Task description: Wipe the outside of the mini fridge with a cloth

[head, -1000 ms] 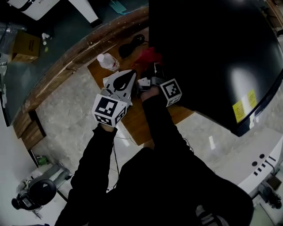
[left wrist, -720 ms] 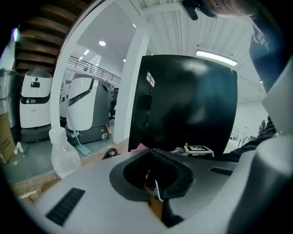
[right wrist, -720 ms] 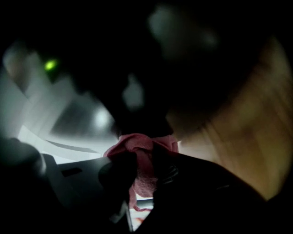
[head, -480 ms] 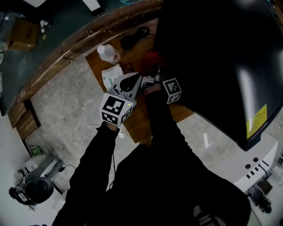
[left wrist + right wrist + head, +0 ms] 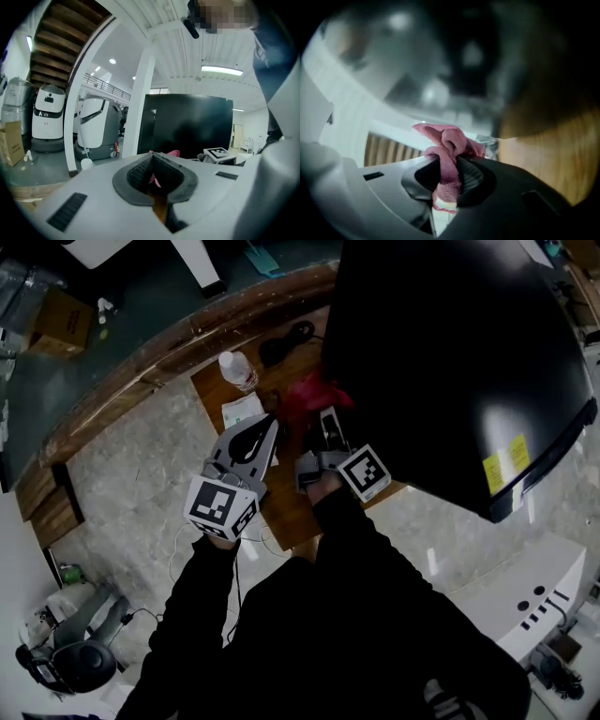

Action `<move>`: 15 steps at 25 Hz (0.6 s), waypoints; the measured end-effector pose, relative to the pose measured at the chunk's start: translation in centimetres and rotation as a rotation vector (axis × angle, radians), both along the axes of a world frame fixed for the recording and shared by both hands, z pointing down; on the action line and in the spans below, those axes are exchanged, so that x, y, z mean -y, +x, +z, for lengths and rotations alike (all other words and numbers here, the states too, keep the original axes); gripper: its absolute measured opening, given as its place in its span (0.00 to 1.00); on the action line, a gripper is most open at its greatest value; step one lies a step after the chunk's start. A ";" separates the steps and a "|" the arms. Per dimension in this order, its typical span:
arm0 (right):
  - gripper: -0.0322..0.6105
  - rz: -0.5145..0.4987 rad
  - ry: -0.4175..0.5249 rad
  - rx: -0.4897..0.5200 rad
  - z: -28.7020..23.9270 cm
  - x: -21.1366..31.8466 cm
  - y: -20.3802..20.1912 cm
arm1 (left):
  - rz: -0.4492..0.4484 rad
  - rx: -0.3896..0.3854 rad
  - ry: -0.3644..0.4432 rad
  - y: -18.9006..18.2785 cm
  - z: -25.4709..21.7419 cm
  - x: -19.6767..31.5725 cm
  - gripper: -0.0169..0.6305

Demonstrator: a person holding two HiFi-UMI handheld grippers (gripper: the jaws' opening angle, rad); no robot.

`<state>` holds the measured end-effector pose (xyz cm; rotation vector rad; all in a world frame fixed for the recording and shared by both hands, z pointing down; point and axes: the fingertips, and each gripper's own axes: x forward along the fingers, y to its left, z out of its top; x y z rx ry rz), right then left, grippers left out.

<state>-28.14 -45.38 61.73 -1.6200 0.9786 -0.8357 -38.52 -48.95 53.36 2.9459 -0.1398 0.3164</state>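
The black mini fridge (image 5: pixel 459 362) fills the upper right of the head view and stands ahead in the left gripper view, fridge (image 5: pixel 187 126). A red cloth (image 5: pixel 307 395) is bunched against the fridge's left side, pinched in my right gripper (image 5: pixel 325 418). In the right gripper view the cloth (image 5: pixel 447 154) is squeezed between the shut jaws. My left gripper (image 5: pixel 260 427) hangs just left of it, jaws together with nothing held; a bit of pink cloth (image 5: pixel 171 153) shows beyond its tips.
A wooden board (image 5: pixel 281 493) lies under the grippers. On it stand a clear plastic bottle (image 5: pixel 238 370), a small white packet (image 5: pixel 242 411) and a black cable (image 5: pixel 281 343). A curved wooden curb (image 5: pixel 122 390) runs behind. A white robot (image 5: pixel 47 117) stands far left.
Both grippers have drawn back toward me and slightly down the fridge's side, the cloth going along with the right one. The head view has shifted.
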 end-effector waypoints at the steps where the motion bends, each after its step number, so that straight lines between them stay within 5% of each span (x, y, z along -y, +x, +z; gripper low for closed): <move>1: 0.16 -0.028 0.013 -0.041 -2.4 -0.6 -0.8 | 0.000 -0.024 0.008 -0.5 -1.7 -0.3 0.04; 7: 0.16 -0.099 0.077 -0.175 -15.5 -6.3 -5.1 | 0.058 -0.144 0.039 -2.2 -11.6 -4.6 0.04; 11: 0.16 0.002 0.144 -0.184 -21.6 -10.8 -3.6 | 0.162 -0.273 0.097 0.6 -17.6 -8.7 0.04; 15: 0.16 0.080 0.157 -0.195 -24.8 -14.9 -1.9 | 0.248 -0.325 0.109 2.8 -21.3 -12.3 0.04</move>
